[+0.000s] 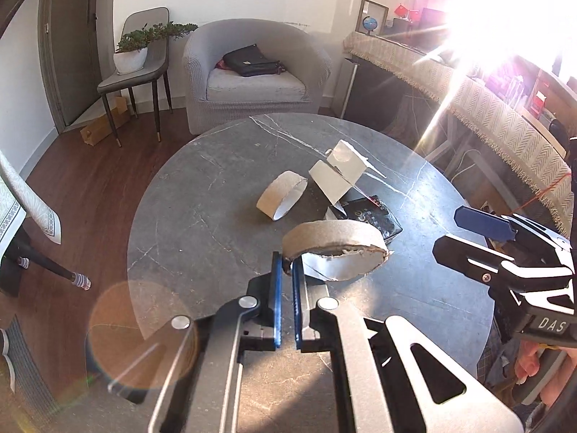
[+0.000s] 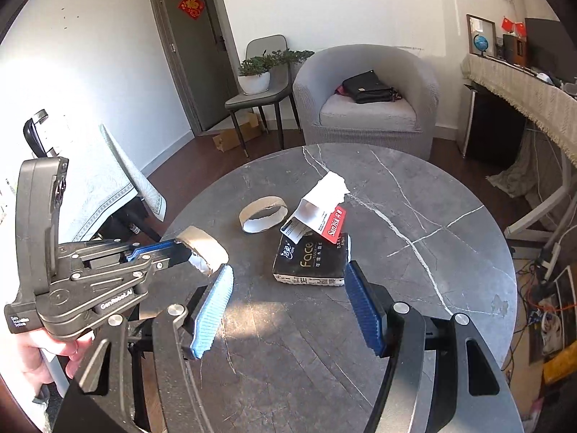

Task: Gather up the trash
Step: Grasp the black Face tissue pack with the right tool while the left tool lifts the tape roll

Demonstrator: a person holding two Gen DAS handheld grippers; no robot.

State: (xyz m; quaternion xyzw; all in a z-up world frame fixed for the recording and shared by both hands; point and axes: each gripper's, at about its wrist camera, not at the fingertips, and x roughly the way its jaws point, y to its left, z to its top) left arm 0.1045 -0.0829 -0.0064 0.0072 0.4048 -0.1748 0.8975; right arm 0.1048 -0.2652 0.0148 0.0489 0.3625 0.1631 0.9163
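Between the closed blue pads of the left gripper (image 1: 286, 270), one torn cardboard ring (image 1: 335, 249) hangs pinched by its wall, lifted above the round grey marble table (image 1: 202, 223). Ahead of those jaws, a second cardboard ring (image 1: 282, 200) lies on the tabletop, apart from the first, making two rings in all. Just beyond and to the right of the jaws sits a small heap of three further items: one white torn carton (image 1: 337, 173), one red-and-white SanDisk card (image 2: 333, 229) leaning against it, and one black tissue pack (image 2: 310, 265) underneath them. The right gripper (image 2: 288, 303) hovers over the table with its two ribbed blue fingers spread wide and nothing between them; the tissue pack lies just ahead of the gap, nearer the right finger, while the held ring sits just beyond the left fingertip. Farther ahead of both pairs of jaws stand one grey tub armchair (image 2: 368, 97) carrying one black bag (image 2: 366, 86), and one grey dining chair (image 2: 267, 72) bearing one potted plant (image 2: 258, 72).
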